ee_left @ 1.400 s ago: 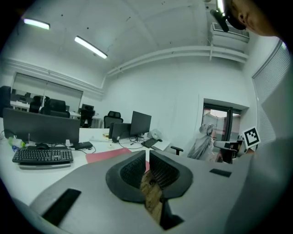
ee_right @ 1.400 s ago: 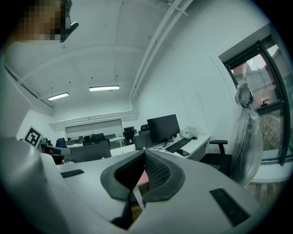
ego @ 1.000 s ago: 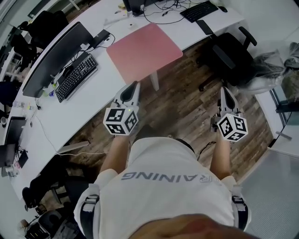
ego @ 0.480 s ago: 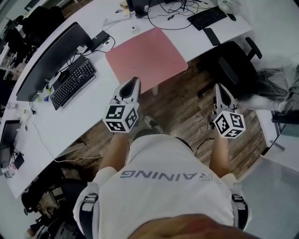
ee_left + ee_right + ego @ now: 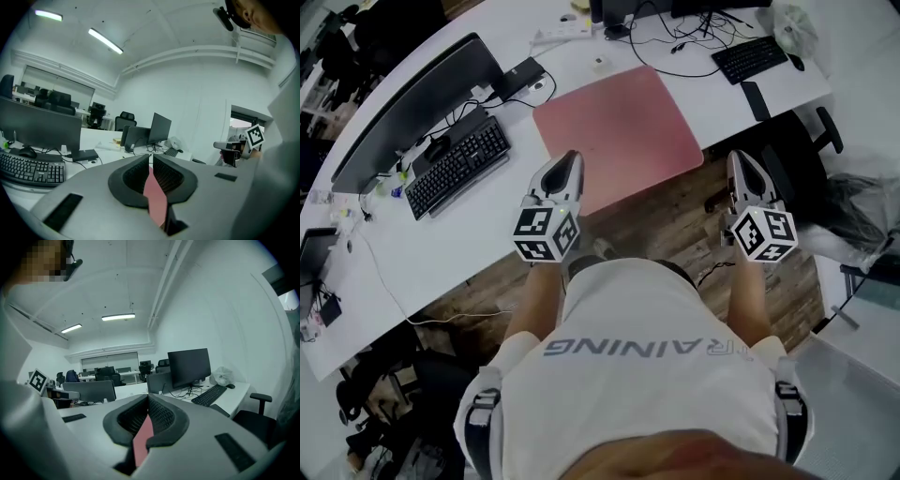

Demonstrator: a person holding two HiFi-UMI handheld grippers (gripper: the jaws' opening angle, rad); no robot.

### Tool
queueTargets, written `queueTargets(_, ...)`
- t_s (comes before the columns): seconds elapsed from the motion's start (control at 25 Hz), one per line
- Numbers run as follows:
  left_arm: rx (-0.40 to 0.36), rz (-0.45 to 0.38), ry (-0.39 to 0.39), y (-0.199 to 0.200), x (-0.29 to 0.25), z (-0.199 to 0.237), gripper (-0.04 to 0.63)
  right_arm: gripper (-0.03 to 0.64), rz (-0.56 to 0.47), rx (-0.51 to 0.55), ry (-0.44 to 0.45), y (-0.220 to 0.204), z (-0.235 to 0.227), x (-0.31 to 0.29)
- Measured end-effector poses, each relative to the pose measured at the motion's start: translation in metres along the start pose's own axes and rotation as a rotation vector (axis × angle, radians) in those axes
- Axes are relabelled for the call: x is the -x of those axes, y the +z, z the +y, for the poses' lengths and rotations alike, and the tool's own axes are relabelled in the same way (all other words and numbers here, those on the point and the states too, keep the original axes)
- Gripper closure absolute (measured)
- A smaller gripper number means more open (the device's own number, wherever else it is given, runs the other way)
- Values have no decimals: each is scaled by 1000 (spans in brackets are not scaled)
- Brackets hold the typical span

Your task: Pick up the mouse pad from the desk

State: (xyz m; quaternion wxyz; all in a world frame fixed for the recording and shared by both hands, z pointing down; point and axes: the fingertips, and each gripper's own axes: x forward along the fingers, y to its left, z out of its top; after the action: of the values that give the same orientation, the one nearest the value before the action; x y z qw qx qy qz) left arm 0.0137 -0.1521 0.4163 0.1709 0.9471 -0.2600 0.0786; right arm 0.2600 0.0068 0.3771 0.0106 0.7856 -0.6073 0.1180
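A large pink mouse pad (image 5: 619,127) lies flat on the white desk (image 5: 478,220), its near edge overhanging the desk's front. My left gripper (image 5: 567,157) is shut and empty, its tip at the pad's near left edge in the head view. My right gripper (image 5: 738,157) is also shut and empty, and it hangs over the wooden floor just right of the pad's near corner. In the left gripper view the pad (image 5: 155,200) shows as a pink sliver below the closed left gripper (image 5: 151,157). The right gripper view shows the same pad (image 5: 143,442) under the right gripper (image 5: 148,397).
A black keyboard (image 5: 457,167) and a wide monitor (image 5: 408,108) stand left of the pad. Cables and a second keyboard (image 5: 753,58) lie at the desk's far right. A black office chair (image 5: 792,155) stands beside the right gripper.
Both grippers have moved forward towards the desk. The pad's near edge now lies level with their tips. Both stay shut.
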Motion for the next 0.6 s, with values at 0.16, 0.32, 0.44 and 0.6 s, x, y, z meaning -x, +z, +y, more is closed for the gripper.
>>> queueTargets(0.16, 31, -9, 51, 5, 0, 29, 545, 594, 16, 31, 55, 9, 19, -38)
queueTargets(0.32, 43, -15, 118, 8, 3, 48, 545, 594, 59, 35, 120, 4, 26, -71)
queueTargets(0.44, 58, -16, 180, 7, 6, 62, 545, 594, 81, 34, 176, 0, 32, -98)
queueTargets(0.6, 80, -17, 276, 5, 6, 75, 545, 594, 103, 31, 267, -3, 34, -134)
